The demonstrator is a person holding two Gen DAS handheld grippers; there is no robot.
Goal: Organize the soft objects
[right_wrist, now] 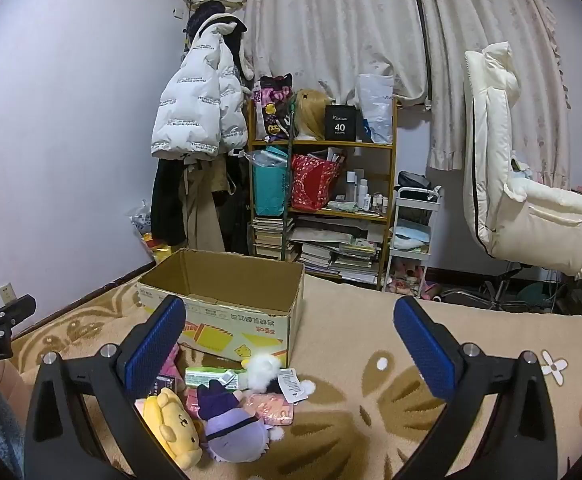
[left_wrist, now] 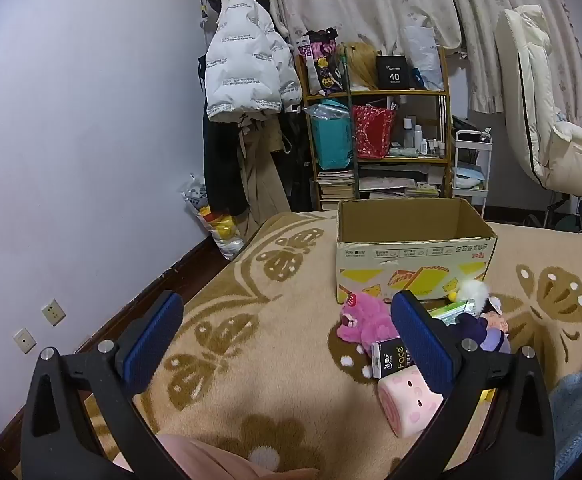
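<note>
An open cardboard box [left_wrist: 415, 240] stands on the patterned blanket; it also shows in the right wrist view [right_wrist: 227, 300]. In front of it lies a pile of soft things: a pink plush bear [left_wrist: 365, 320], a pink roll cushion [left_wrist: 409, 404], a black tissue pack [left_wrist: 391, 356], a purple doll [right_wrist: 235, 430], a yellow plush [right_wrist: 173, 428], a white fluffy toy [right_wrist: 265, 368] and a green packet [right_wrist: 211, 376]. My left gripper [left_wrist: 287, 340] is open and empty, left of the pile. My right gripper [right_wrist: 289, 350] is open and empty above the pile.
The bed's beige blanket [right_wrist: 391, 400] spreads around. Behind stand a wooden shelf [right_wrist: 323, 200] with bags and books, hanging coats [right_wrist: 199, 120], a white cart [right_wrist: 411, 240] and a cream chair [right_wrist: 523, 184]. The wall [left_wrist: 71, 160] is on the left.
</note>
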